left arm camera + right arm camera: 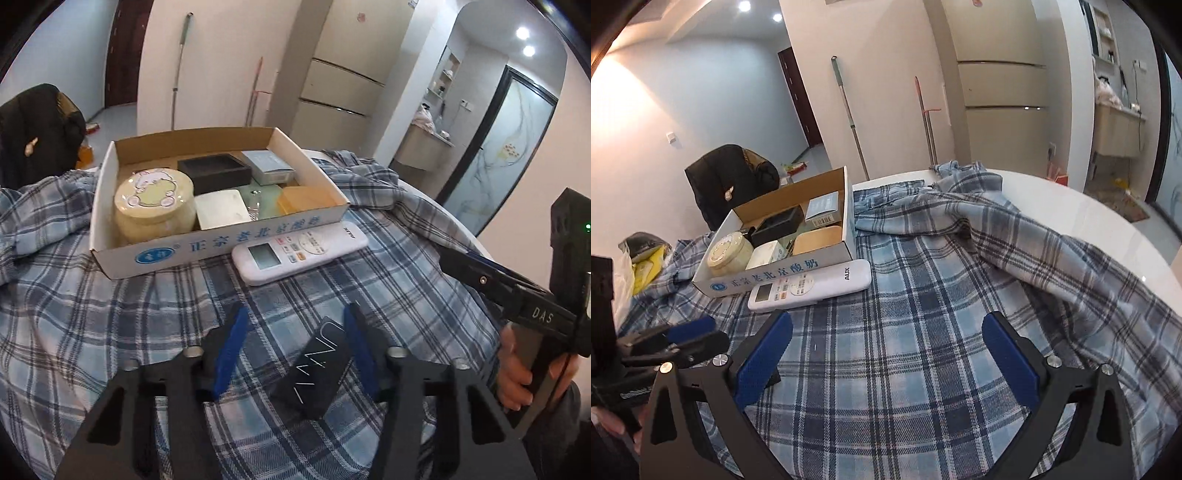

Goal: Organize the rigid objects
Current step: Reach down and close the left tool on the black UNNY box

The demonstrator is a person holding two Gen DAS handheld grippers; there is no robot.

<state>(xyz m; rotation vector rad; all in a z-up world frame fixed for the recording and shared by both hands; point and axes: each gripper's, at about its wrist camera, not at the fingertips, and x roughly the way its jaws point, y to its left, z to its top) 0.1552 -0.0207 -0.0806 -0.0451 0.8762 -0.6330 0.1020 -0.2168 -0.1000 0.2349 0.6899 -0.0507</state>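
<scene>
An open cardboard box (207,254) (768,275) on the plaid cloth holds a round cream tin (155,203), a black tray (214,168), a white case (221,210), an orange block (306,197) and a grey box (267,166). A white remote (299,251) (812,286) lies against the box's front wall. My left gripper (293,323) is open around a small black box (317,373) lying on the cloth; its right pad touches the box. My right gripper (886,328) is open and empty above the cloth, right of the remote.
A blue plaid cloth (923,332) covers a round white table (1071,206), bunched at the far right. A dark chair (727,177) stands behind the box. Mop handles (849,110) lean on the far wall. A yellow bag (646,266) sits at the left.
</scene>
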